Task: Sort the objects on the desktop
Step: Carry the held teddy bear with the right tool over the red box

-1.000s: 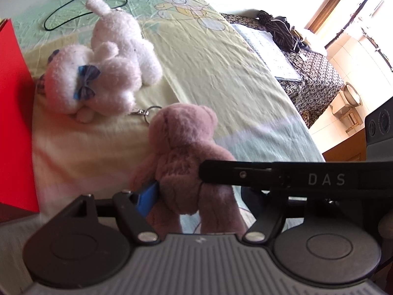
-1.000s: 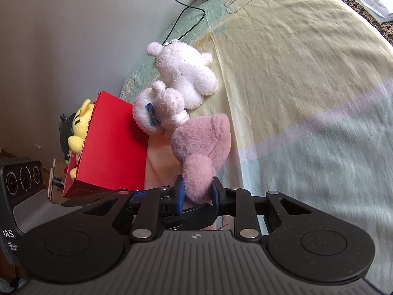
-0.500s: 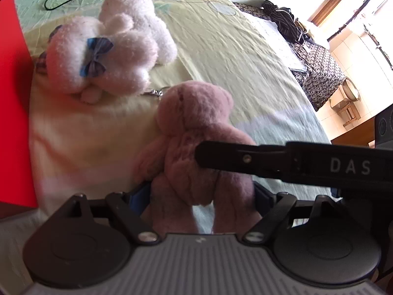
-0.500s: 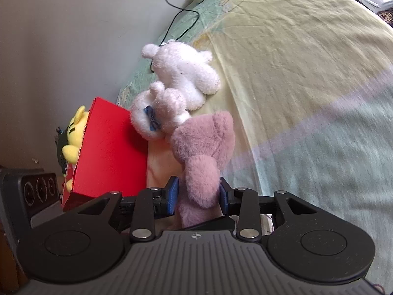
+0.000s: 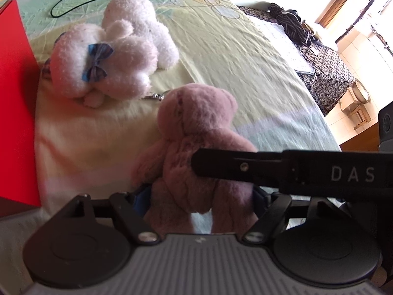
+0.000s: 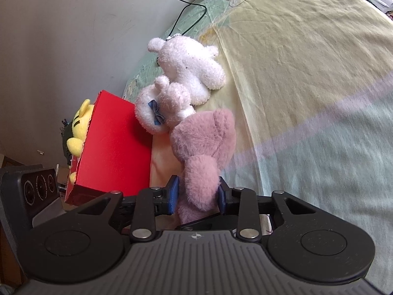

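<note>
Pink plush bear sits between both grippers' fingers. Only the right wrist view shows a yellow plush inside the red box, left of the right gripper. The bear's legs are hidden behind the gripper bodies. The left gripper brackets the bear's lower body widely; whether it pinches is unclear. The right gripper clamps a limb.

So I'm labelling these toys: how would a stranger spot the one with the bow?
Find the red box on the bed. The fluffy white plush lies right beside it; unlike the plain white one behind, it wears a blue bow.
</note>
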`<action>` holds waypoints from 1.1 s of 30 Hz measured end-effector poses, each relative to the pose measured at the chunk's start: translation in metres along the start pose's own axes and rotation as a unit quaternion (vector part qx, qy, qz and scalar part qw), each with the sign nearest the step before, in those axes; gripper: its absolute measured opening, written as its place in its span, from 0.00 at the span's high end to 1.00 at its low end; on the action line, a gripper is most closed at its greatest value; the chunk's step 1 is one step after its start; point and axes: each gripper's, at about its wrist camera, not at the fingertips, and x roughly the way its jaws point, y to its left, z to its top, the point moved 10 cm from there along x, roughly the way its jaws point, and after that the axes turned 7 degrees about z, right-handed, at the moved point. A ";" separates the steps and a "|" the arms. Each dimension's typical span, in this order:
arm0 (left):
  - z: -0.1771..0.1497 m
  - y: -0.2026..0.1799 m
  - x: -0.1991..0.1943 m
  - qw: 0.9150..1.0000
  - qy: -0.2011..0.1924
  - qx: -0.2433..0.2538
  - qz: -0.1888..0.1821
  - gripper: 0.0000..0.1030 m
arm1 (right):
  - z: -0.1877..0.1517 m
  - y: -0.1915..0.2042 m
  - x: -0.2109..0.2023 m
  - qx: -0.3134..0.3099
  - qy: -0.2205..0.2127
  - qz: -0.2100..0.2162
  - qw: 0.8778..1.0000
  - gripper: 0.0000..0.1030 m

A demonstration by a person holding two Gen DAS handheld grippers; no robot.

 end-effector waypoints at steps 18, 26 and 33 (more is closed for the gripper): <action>-0.003 -0.017 -0.041 0.997 -0.033 0.062 -0.041 0.24 | -0.015 0.035 -0.037 -0.010 -0.061 -0.024 0.998 0.67; -0.004 0.010 -0.095 0.989 -0.079 0.105 -0.064 0.24 | -0.028 0.098 -0.037 -0.031 -0.115 -0.028 0.992 0.68; -0.003 0.056 -0.137 0.985 -0.116 0.102 -0.074 0.24 | -0.035 0.157 -0.018 -0.061 -0.146 -0.013 0.987 0.70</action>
